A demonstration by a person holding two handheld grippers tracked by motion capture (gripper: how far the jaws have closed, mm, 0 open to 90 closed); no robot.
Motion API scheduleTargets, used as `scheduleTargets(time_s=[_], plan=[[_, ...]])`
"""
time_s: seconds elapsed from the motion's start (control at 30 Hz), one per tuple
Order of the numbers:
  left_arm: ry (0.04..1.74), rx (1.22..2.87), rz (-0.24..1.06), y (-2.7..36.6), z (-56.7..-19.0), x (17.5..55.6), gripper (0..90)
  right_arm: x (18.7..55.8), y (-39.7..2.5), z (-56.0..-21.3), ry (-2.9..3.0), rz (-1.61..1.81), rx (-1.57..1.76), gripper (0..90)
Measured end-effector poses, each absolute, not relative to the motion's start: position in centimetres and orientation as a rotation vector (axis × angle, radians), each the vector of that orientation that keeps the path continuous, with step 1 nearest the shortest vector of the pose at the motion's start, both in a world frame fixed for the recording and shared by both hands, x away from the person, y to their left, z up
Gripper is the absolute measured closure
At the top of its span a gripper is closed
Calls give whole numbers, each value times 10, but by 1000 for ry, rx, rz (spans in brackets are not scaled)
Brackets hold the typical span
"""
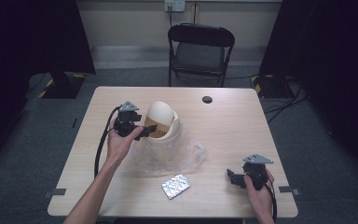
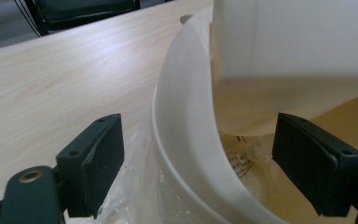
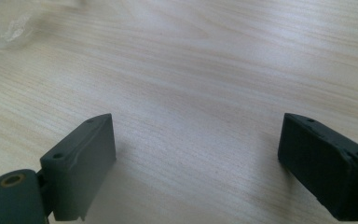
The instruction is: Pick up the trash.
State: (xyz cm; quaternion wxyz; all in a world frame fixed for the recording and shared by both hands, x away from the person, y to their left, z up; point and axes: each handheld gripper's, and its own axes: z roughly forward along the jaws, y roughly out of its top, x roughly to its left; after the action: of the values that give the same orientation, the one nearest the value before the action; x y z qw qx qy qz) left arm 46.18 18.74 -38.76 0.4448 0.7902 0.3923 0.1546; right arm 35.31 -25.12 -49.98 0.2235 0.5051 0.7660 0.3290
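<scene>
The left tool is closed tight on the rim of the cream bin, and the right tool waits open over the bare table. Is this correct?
Not quite. In the left gripper view the left tool is open: its jaws stand wide apart on either side of the rim of the cream bin, not clamped on it. The right tool is indeed open over the bare table.

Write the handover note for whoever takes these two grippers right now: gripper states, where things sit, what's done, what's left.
Left gripper: open, jaws straddling the rim of the cream plastic desktop bin with a domed swing lid, one jaw outside, one inside; not yet closed.
Right gripper: open, holding nothing, low over bare wood at the near right of the light wooden table.
The bin lies tipped toward the left gripper, resting on a crumpled clear plastic bag. A silver foil blister pack lies flat nearer the front edge, apart from both.
Done: left gripper lined up on the rim.
Left, probably: close on the rim; handle bag and pack.
</scene>
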Motion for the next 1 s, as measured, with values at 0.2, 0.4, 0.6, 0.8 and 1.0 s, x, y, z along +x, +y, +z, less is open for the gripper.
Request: scheduleTargets(time_s=[0.2, 0.4, 0.6, 0.8, 1.0], plan=[[954, 1934, 421, 197, -381, 451, 169, 353, -251, -500, 2115, 908, 1394, 103], [943, 1905, 432, 208, -376, 438, 167, 353, -251, -500, 2114, 908, 1395, 103], [930, 1928, 439, 214, -375, 423, 167, 353, -251, -500, 2114, 908, 1396, 103], [928, 1900, 416, 223, -377, 407, 167, 353, -251, -500, 2114, 908, 1396, 103], [917, 1893, 389, 226, -383, 390, 167, 353, -251, -500, 2114, 908, 1396, 103]])
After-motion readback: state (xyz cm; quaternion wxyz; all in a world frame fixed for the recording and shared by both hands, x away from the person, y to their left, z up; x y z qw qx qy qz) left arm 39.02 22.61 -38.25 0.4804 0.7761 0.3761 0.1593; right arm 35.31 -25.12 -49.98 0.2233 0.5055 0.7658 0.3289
